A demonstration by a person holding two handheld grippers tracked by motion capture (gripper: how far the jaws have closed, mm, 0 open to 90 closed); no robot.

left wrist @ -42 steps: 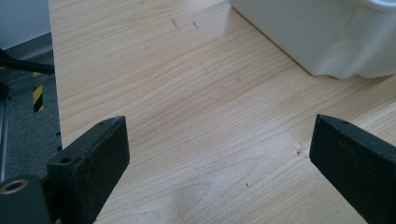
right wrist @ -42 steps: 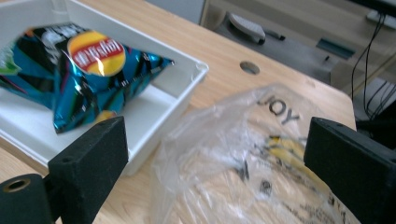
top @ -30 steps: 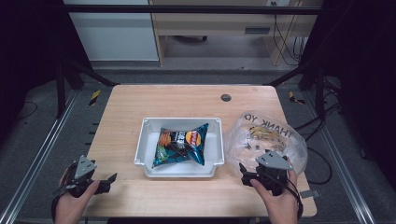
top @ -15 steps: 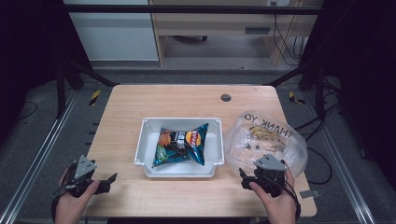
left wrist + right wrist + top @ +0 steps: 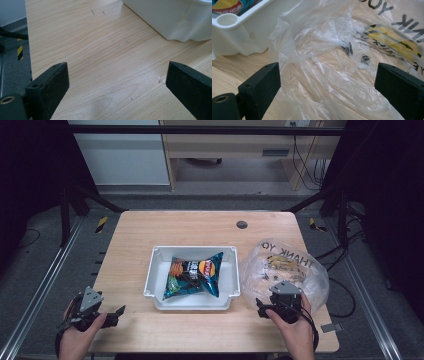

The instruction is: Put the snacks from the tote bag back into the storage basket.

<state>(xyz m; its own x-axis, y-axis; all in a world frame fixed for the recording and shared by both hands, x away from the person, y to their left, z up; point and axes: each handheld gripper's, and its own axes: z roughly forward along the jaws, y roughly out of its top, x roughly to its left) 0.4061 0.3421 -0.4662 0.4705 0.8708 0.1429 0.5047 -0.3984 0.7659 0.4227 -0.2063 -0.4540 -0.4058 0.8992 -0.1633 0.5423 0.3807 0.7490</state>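
The right gripper (image 5: 270, 310) has its jaws spread wide, and between them lies the near edge of a clear plastic bag (image 5: 332, 62), crumpled and glossy, with the wood grain showing through it; whether the jaws actually touch the film I cannot tell. The bag (image 5: 285, 265) sits on the right side of the table, printed with black "THANK YOU" lettering and a yellow mark, and its left fold rests just beside the wall of a white tray (image 5: 239, 37). The hand (image 5: 295, 332) holding this gripper comes in from the near edge, with the gripper's grey plate over the bag's front rim. The tray (image 5: 155, 270) stands at the middle of the wooden table (image 5: 200, 227), and a blue bag of chips (image 5: 195, 276) lies flat inside it. Over at the near left corner, the left gripper (image 5: 114, 315) also has its jaws wide apart, holding nothing, with bare wood (image 5: 105, 62) between them and the tray's corner (image 5: 170, 20) well ahead and to the right. That gripper points toward the tray, low over the tabletop, held by the other hand (image 5: 77, 342) near the table's edge. A small dark round hole (image 5: 242, 225) sits in the far part of the tabletop.
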